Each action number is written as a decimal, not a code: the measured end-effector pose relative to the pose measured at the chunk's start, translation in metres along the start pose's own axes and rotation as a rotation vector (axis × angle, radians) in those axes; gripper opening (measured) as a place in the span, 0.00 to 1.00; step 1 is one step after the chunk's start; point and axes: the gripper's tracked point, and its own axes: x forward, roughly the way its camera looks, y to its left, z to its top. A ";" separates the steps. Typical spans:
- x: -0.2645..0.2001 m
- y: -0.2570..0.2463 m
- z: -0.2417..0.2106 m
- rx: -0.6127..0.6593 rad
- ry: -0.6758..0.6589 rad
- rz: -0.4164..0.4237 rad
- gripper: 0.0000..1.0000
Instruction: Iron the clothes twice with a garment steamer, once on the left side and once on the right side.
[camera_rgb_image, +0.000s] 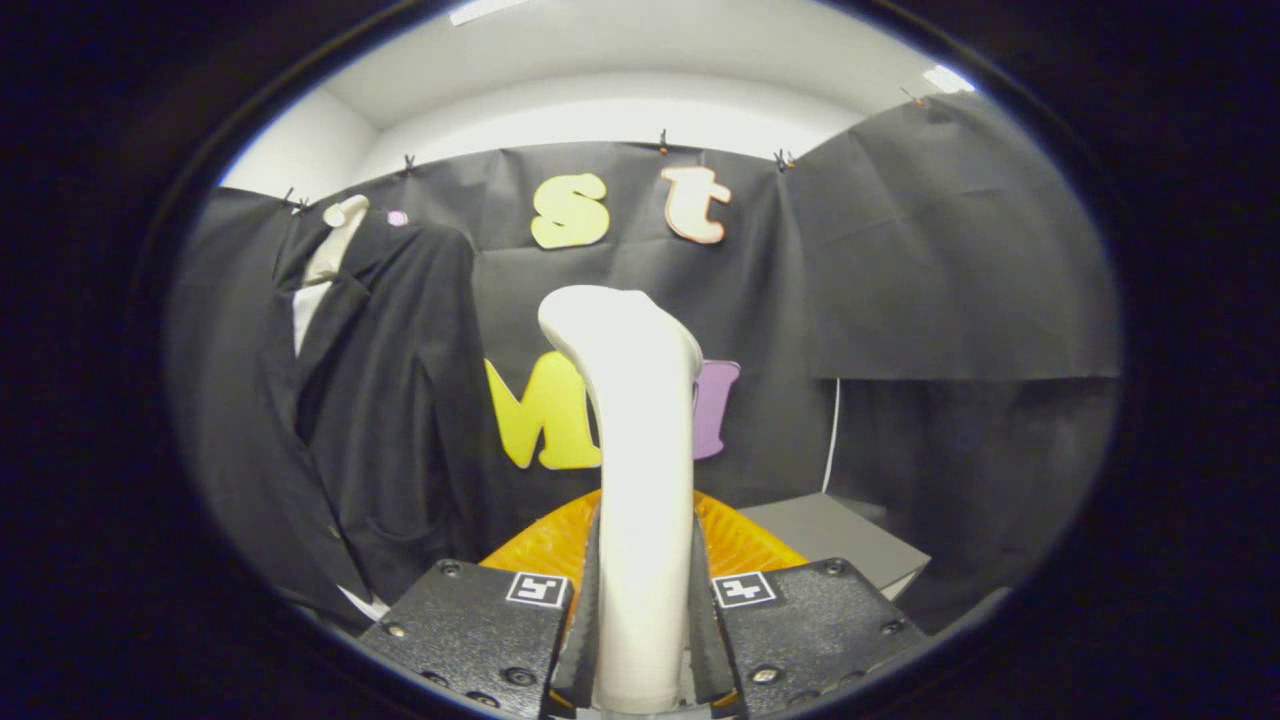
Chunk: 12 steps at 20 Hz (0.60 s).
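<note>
To your left, the dark jacket (380, 400) hangs on a pale hanger (338, 225) against the booth wall, well apart from the fingers. Your gripper (640, 610) is clamped on the white garment steamer (630, 440), both fingers pressing its upright handle. An orange basket (745, 540) sits just beyond them, with a grey box (835, 535) to its right.

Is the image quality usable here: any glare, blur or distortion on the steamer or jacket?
Gripper view: the tool is shut on the white plastic garment steamer, whose bright handle looks slightly overexposed; the dark suit jacket hanging on the wall is dim, with little fabric detail; fisheye bending curves the cloth edges; focus is acceptable.
</note>
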 end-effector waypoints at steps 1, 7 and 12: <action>-0.005 0.018 0.012 -0.005 -0.015 0.010 0.39; -0.014 0.109 0.073 -0.016 -0.090 0.072 0.39; 0.000 0.168 0.106 -0.030 -0.106 0.084 0.39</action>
